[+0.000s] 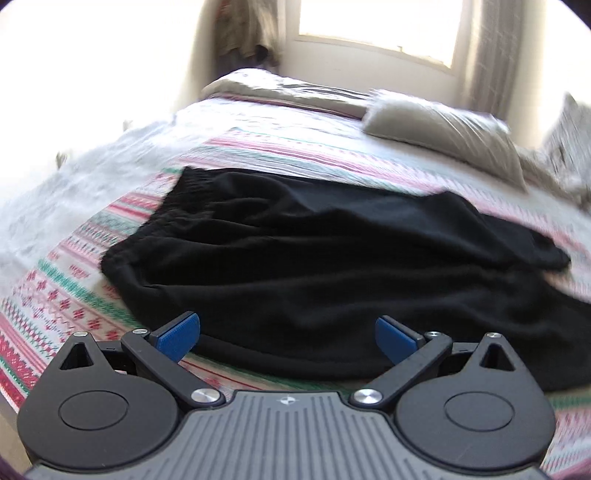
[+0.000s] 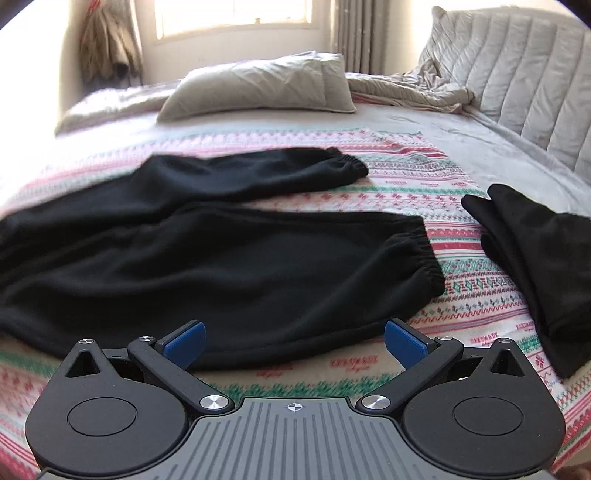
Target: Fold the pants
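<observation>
On the patterned bedspread [image 2: 424, 173] lay the black pants [image 2: 221, 266], spread flat and unfolded — that is where we found them. From the right wrist view we saw both legs running toward the right, the nearer leg broad and wrinkled, the farther leg thinner and angled away from it, with striped cover showing between the two. Each leg ended in a gathered elastic cuff [image 2: 424, 254]. From the left wrist view the same pants [image 1: 314, 266] showed the elastic waistband [image 1: 173, 206] at the left, though that picture was blurred.

We held the left gripper [image 1: 288, 338] low over the near edge of the fabric, its blue pads [image 1: 177, 338] spread wide and pinching nothing. We held the right gripper [image 2: 293, 341] likewise, jaws wide apart, blue pads [image 2: 184, 341] just above the near hem of the closer leg — whether they touched the cloth we could not tell.

Well to the right lay a second dark garment [image 2: 546, 266], apart from the pants. A grey pillow [image 2: 266, 86] rested at the far side of the bed beneath a bright window [image 2: 232, 16], and a rumpled grey blanket [image 2: 413, 90] lay beside a padded headboard [image 2: 524, 74].
</observation>
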